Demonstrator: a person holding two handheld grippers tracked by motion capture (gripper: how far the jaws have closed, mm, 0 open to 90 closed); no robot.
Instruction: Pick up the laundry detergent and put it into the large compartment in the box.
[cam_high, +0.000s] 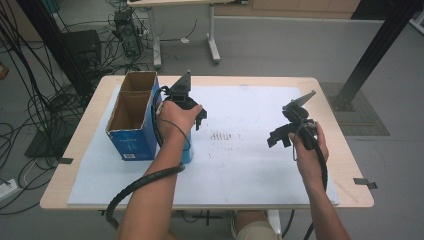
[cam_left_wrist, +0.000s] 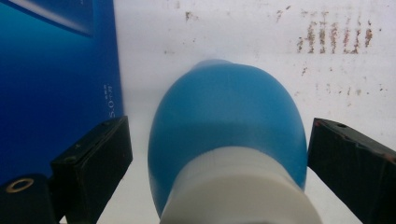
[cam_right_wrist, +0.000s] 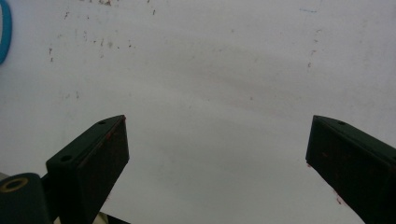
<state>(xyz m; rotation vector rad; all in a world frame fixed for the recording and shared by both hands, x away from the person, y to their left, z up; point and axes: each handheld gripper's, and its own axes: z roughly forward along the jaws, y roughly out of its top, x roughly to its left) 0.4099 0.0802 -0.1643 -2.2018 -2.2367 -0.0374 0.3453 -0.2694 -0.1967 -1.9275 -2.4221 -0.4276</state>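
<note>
Currently left gripper (cam_left_wrist: 217, 154) spread wide around blue plastic bottle with white cap (cam_left_wrist: 229, 135), beside blue cardboard box (cam_high: 131, 120); centre, then close on neck. Right gripper (cam_right_wrist: 217, 154) open, idle.

- A wooden counter (cam_high: 330, 150) stands on a grey floor (cam_high: 280, 50), with a white mat (cam_high: 250, 165) over most of its top.
- Black cables (cam_high: 30, 100) tangle on the floor at the left, near a dark box (cam_high: 82, 45).
- A second table's white legs (cam_high: 212, 40) stand at the far side.
- A black post (cam_high: 372, 50) slants at the right, above a dark floor mat (cam_high: 365, 120).
</note>
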